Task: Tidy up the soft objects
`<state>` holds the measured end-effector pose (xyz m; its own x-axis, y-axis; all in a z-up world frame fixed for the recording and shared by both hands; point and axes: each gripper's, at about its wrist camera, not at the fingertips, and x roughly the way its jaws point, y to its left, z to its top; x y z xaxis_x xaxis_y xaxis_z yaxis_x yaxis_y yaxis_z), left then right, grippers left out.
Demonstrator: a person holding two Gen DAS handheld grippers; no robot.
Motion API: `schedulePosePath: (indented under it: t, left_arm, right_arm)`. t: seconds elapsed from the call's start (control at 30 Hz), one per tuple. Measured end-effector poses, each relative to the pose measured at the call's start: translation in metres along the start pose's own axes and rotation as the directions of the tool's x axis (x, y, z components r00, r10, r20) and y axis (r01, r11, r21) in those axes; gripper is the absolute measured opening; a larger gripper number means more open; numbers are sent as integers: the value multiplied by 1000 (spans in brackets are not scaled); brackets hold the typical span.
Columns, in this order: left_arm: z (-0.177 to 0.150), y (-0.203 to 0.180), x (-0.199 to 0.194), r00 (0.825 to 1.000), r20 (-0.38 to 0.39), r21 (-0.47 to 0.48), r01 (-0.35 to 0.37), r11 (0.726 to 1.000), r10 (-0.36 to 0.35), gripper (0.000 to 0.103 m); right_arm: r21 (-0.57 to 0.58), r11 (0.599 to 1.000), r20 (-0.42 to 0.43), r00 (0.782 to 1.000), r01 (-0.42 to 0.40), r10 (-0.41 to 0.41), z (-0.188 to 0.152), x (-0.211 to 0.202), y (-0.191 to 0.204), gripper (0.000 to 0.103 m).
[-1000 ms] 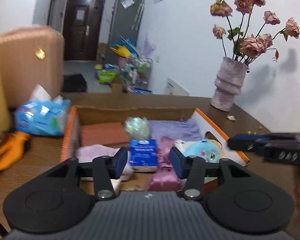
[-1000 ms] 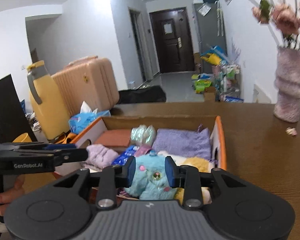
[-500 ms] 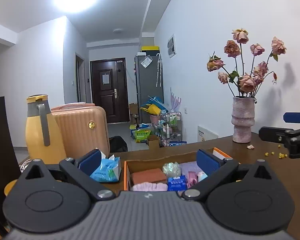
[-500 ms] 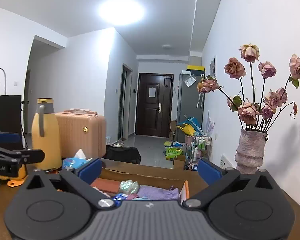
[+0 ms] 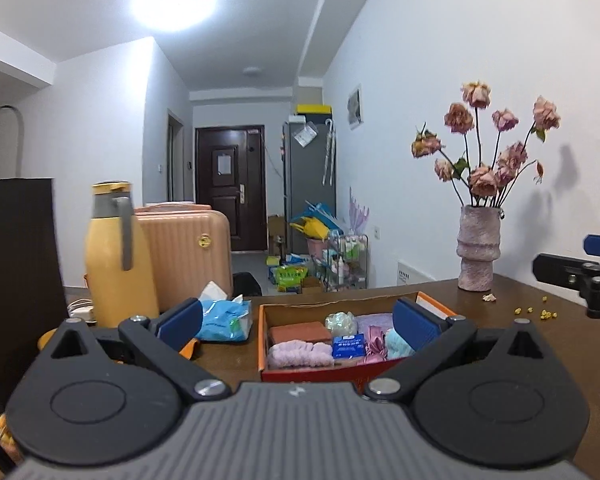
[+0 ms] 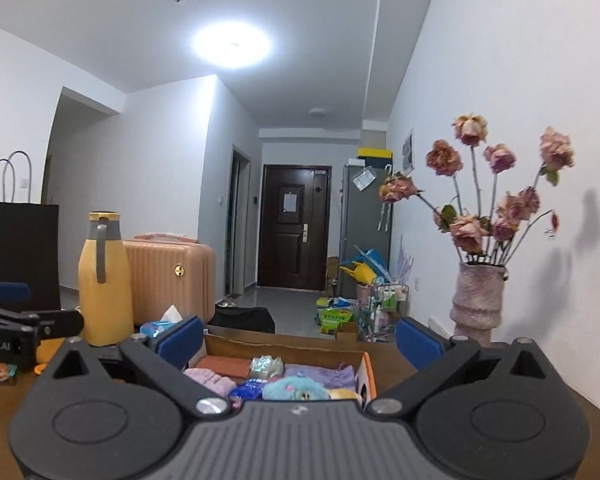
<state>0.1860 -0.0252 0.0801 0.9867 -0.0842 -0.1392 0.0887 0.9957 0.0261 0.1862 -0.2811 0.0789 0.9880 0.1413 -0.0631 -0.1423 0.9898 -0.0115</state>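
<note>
An orange-edged cardboard box [image 5: 261, 340] on the wooden table holds several soft things: a terracotta pad [image 5: 296, 330], a lilac fluffy cloth [image 5: 300, 353], a blue tissue pack [image 5: 348, 346], a purple towel [image 5: 374, 320] and a teal plush [image 5: 398, 344]. The box [image 6: 370, 376] and the teal plush [image 6: 296, 388] also show in the right wrist view. My left gripper [image 5: 298, 320] is open and empty, held back from the box. My right gripper [image 6: 298, 338] is open and empty, above the box's near side.
A yellow thermos [image 5: 118, 256], a pink suitcase [image 5: 188, 252] and a blue tissue bag [image 5: 224, 318] stand left of the box. A vase of dried roses [image 5: 480, 256] stands at the back right. Yellow crumbs [image 5: 536, 312] lie on the table's right side.
Both grippers opened wide and pulled up and back from the box. The teal plush that sat between the right fingers now lies in the box.
</note>
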Motion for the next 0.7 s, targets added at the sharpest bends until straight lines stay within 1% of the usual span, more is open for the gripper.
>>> schedulePosePath:
  t: [0.1,0.2,0.27,0.33,0.37,0.43,0.5,0.57,0.63,0.7]
  left_arm:
    - [-14,2,-35,1000,13,-3,-12,1000,12,103]
    - [-34,4,-72,999,20,-20,-29,999,30,103]
    - [-48,4,-93,1000,1,-3,-31,1000,31,103]
    - [-62,1,-113,998,-31,24,-53,998,54,103]
    - [-70,0,-124,998,-38,32,-50,998,51,103]
    - [-83,-4,-142,997,-75,38,-25,999,27,103]
    - [-87,-7,-152,994,-108,30,0,1000,4,103]
    - [-87,-6,-156,994,-106,18,6,1000,-4,103]
    - [-84,-7,-157,996,-92,25,-8,1000,10,103]
    - [-83,-5,-157,996,-86,-2,-26,1000,26,103]
  right_arm:
    - [11,1000,19,1000,4,-5,-14,-38,7,103]
    - [41,999,-12,1000,-3,3,-33,-71,16,103]
    - [46,999,-41,999,-9,10,-48,-94,24,103]
    - [57,998,-67,998,-3,7,-64,-116,34,103]
    - [66,998,-78,997,-1,6,-72,-126,39,103]
    - [85,996,-102,995,31,-22,-88,-145,51,103]
    - [76,997,-124,992,31,-22,-99,-159,62,103]
    - [66,998,-135,991,-7,16,-102,-163,70,103]
    - [55,997,-144,988,-45,52,-99,-162,77,103]
    - [34,998,-125,991,-53,57,-96,-165,85,103]
